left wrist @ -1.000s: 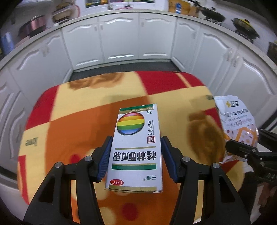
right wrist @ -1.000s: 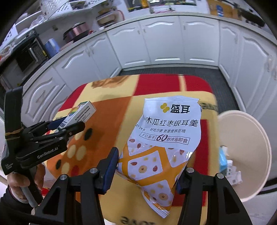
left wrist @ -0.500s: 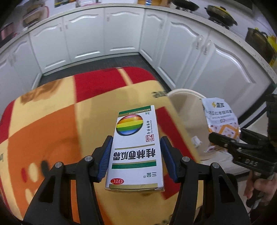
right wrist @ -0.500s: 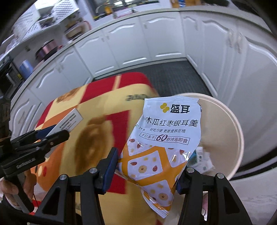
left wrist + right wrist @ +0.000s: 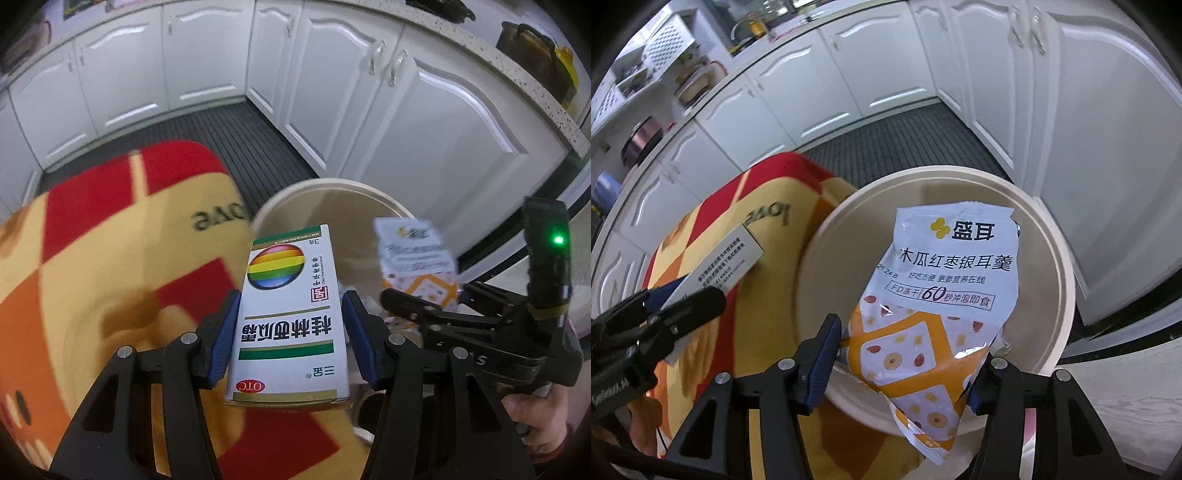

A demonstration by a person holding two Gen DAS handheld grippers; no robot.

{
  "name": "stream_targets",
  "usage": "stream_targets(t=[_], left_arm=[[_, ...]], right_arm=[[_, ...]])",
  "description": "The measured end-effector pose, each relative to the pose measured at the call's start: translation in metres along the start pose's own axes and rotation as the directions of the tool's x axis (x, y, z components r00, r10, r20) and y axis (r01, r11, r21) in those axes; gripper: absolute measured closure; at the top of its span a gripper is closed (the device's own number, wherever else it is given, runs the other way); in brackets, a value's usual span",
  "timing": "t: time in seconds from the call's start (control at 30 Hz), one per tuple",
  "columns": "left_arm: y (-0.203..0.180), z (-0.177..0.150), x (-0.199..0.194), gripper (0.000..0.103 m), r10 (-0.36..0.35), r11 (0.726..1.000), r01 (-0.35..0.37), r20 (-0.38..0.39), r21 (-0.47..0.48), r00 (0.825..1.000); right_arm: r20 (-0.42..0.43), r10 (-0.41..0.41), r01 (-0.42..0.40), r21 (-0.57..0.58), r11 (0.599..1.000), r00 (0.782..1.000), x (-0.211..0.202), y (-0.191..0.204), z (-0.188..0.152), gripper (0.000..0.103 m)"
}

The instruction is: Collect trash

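White and green medicine box (image 5: 291, 332) with the rainbow ball logo is clamped flat between the blue pads of my left gripper (image 5: 290, 306), print upside down from where I look. It sits above the corner of the table, and its far end lines up with the near rim of the cream bin (image 5: 321, 182).

Other side: my right gripper (image 5: 908, 354) has the white and orange snack bag (image 5: 942, 295) between its jaws, and those jaws have just been opening a bit. The bag hasn't dropped. The left pad sits right at its crinkled edge, the right pad is tucked behind the foil, so it looks gripped to me, just looser. The bag hangs over the mouth of the bin, top end tilted away, bottom corner poking down past the fingers.

A few small scraps lie in the bottom of the bin, too hidden to name. The bin stands just beside the table, whose cloth (image 5: 713, 206) is red, yellow and orange. White cabinet doors (image 5: 424, 129) wrap round behind, with a dark ribbed floor mat (image 5: 905, 140) in front of them.
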State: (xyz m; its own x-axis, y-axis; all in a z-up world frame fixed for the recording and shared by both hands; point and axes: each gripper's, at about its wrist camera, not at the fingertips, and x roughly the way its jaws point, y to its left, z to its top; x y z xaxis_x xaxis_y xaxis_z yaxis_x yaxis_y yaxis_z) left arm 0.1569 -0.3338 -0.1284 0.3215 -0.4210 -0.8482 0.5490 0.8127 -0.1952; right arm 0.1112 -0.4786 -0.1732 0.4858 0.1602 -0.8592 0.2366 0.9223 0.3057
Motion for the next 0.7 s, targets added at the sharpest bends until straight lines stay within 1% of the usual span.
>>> stream_targets(t=[0.03, 0.1, 0.17, 0.2, 0.3, 0.4, 0.57, 0.7], left_arm=[[-0.001, 0.001, 0.004, 0.049, -0.012, 1.0, 0.011, -0.006, -0.014, 1.0], [0.0, 0.003, 0.008, 0.047, -0.041, 0.998, 0.041, -0.009, -0.04, 0.999], [0.003, 0.003, 0.009, 0.033, -0.057, 0.996, 0.057, -0.002, -0.063, 0.998], [0.004, 0.002, 0.008, 0.031, -0.07, 0.995, 0.071, 0.008, -0.077, 0.997], [0.007, 0.001, 0.007, 0.03, -0.064, 0.994, 0.064, 0.01, -0.091, 0.998], [0.008, 0.001, 0.003, 0.03, -0.057, 0.993, 0.058, 0.017, -0.099, 0.998], [0.008, -0.005, -0.008, 0.03, -0.008, 0.996, 0.012, 0.05, -0.089, 0.999], [0.01, -0.011, -0.019, 0.03, 0.033, 0.996, -0.026, 0.085, -0.087, 0.996]], right_arm=[[-0.01, -0.004, 0.004, 0.01, 1.0, 1.0, 0.001, -0.003, 0.0, 0.043], [-0.011, -0.006, 0.007, 0.048, 0.999, 1.0, 0.002, -0.014, 0.002, 0.031], [0.004, -0.004, 0.004, 0.072, 0.997, 1.0, -0.002, -0.022, 0.001, 0.03], [0.009, -0.005, 0.004, 0.081, 0.997, 1.0, -0.004, -0.026, 0.0, 0.029], [0.016, 0.001, -0.002, 0.092, 0.996, 1.0, -0.008, -0.032, -0.005, 0.029], [0.019, -0.002, 0.0, 0.091, 0.996, 1.0, -0.012, -0.03, -0.012, 0.029], [0.025, -0.01, 0.008, 0.07, 0.998, 1.0, -0.014, -0.022, -0.023, 0.029], [0.051, -0.021, 0.017, 0.063, 0.998, 0.998, -0.02, -0.012, -0.031, 0.029]])
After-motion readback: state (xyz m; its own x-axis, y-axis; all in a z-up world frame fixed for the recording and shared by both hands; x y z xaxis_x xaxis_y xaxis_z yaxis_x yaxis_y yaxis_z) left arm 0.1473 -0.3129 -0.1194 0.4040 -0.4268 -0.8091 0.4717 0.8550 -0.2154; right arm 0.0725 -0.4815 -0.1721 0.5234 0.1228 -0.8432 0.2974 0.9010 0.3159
